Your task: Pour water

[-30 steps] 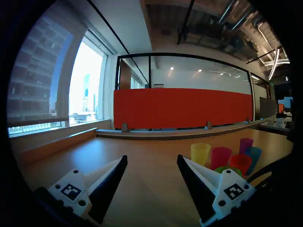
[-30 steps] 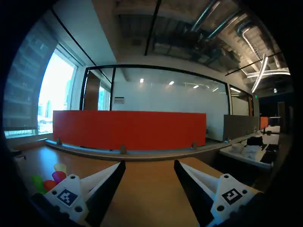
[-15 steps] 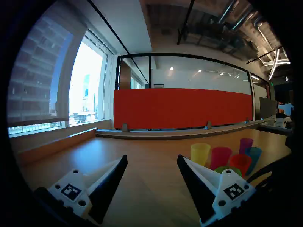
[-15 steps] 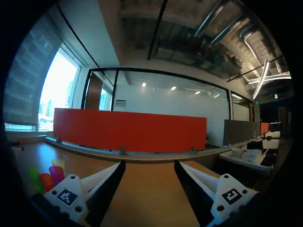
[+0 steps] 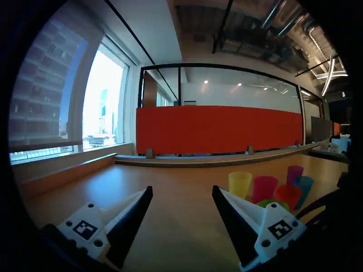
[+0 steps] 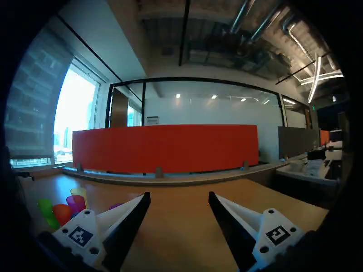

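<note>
partition [image 5: 218,129]: orange-red | table [image 5: 172,181] before it: tan wood | yellow cup [image 5: 239,182] | pink cup [image 5: 264,187] | purple cup [image 5: 294,172] | teal cup [image 5: 305,182] | red cup [image 5: 288,194] | green cup [image 5: 272,202]

Item: wooden table [image 5: 181,217], light brown top, running ahead of you to an orange partition [image 5: 218,129] clipped along its far edge.

Standing on it, to the right in your left gripper view, one close cluster of plastic cups:
- yellow cup [image 5: 239,182], upright, nearest the middle of the table
- pink cup [image 5: 264,188], upright, just beside it
- orange-red cup [image 5: 288,196], in front of the two below
- purple cup [image 5: 294,173] and blue cup [image 5: 304,185], at the back
- green cup [image 5: 272,203] (only its rim shows)

In your right gripper view the cluster sits at the tabletop's far left.
</note>
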### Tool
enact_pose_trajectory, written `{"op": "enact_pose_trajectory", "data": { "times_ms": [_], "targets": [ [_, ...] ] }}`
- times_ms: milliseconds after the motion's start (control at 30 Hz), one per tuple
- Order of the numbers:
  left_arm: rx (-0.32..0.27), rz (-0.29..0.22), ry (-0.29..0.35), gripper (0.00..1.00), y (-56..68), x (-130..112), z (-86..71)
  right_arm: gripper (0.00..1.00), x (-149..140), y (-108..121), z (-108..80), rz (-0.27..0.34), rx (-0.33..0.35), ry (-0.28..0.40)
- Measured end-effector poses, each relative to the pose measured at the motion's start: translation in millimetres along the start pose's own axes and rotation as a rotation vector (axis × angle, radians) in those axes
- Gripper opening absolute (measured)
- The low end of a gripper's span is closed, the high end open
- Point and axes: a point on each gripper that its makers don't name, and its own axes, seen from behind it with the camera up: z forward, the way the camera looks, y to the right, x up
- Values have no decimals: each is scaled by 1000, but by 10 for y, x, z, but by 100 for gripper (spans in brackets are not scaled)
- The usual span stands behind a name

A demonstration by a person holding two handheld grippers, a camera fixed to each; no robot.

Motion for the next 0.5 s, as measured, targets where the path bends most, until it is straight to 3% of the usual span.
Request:
{"op": "enact_pose_trajectory", "data": {
  "times_ms": [267,500],
  "targets": [
    [0,0,0,97,-5,-1,2,99,-108,-82,-39,14,27,9],
    [0,0,0,98,-4,-3,6,99,-197,-5,-23,28,10,-2]
  ]
}}
